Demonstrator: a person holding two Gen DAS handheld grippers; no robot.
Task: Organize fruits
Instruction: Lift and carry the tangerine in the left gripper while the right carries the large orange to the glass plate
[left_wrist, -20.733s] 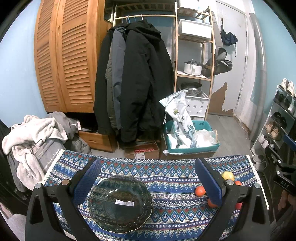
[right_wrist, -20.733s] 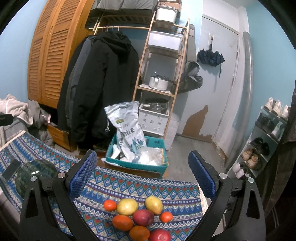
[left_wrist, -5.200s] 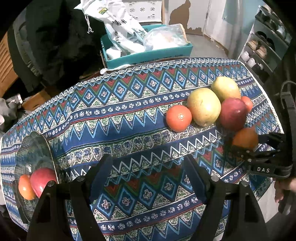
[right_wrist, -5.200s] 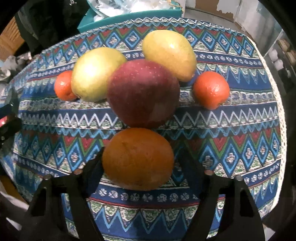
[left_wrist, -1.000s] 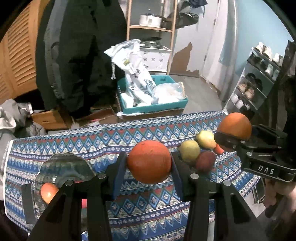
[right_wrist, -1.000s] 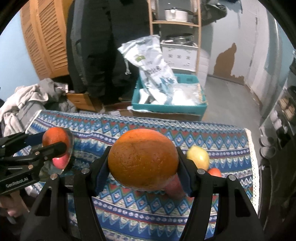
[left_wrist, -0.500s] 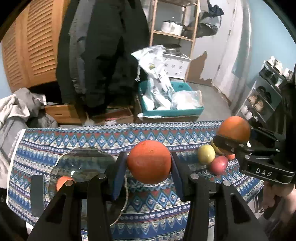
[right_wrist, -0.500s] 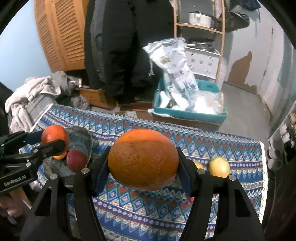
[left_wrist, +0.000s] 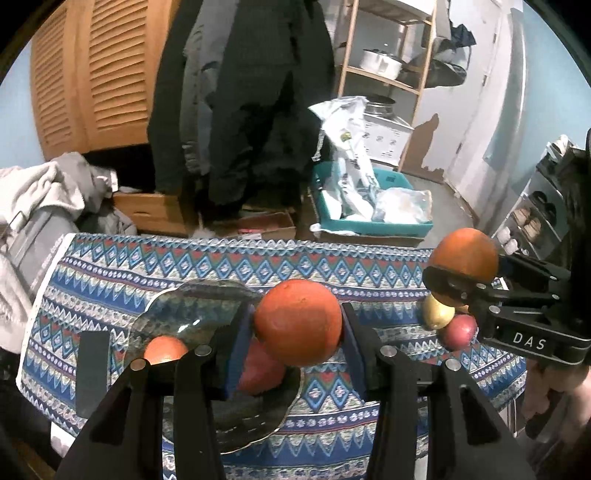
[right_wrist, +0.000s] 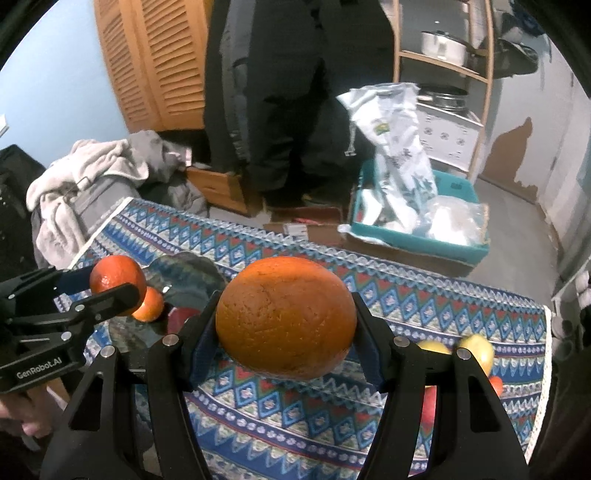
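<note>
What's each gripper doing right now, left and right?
Left gripper: closed on the smaller orange, above the glass plate.
Right gripper: closed on the larger orange, held over the tablecloth.

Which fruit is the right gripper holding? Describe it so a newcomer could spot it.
Over the patterned blue tablecloth, find the right gripper. Between its blue pads sits a large dull orange with rough, cracked-looking skin. It is bigger and browner than the smaller, redder orange in the left gripper.
</note>
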